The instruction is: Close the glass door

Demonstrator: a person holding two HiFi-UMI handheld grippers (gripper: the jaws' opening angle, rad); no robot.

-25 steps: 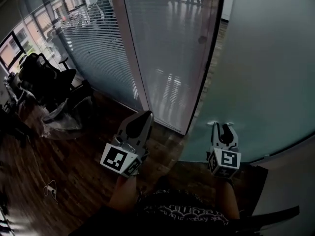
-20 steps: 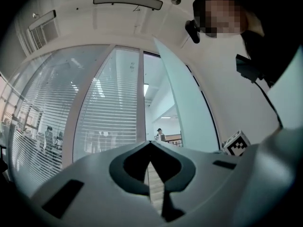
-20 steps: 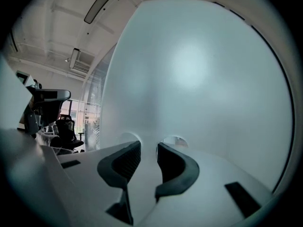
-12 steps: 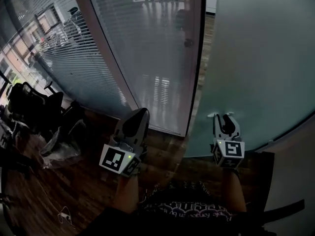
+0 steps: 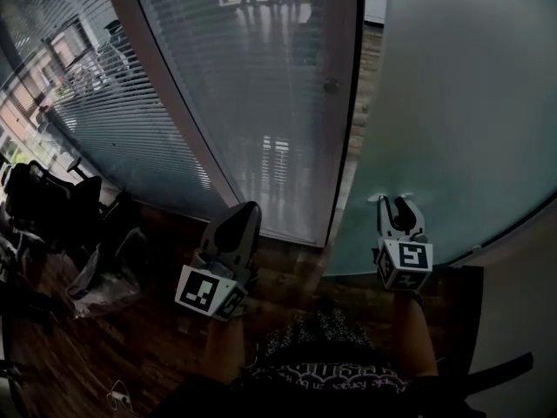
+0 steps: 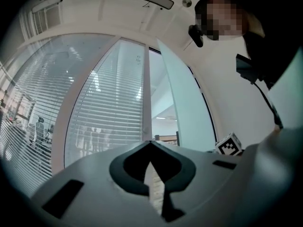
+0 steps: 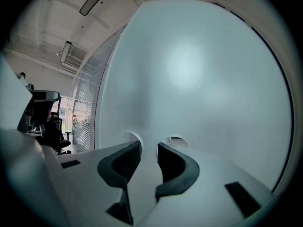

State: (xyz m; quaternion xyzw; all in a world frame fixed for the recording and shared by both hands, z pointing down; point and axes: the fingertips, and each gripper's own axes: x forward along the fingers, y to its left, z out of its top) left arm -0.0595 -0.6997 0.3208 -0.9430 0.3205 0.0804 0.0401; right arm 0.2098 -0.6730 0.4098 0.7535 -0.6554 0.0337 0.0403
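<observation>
**Jaw State and Door Position**

Left gripper (image 5: 246, 209): jaws closed together, empty, above the wooden floor (image 5: 291, 273). Right gripper (image 5: 399, 204): jaws partly apart, holding nothing, tips at the frosted glass door (image 5: 461, 103). The door stands ajar beside the blind-covered partition (image 5: 252, 85).

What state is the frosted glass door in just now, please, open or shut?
Open: the head view shows a strip of floor between the frosted glass door and the blind-covered glass panel.
</observation>
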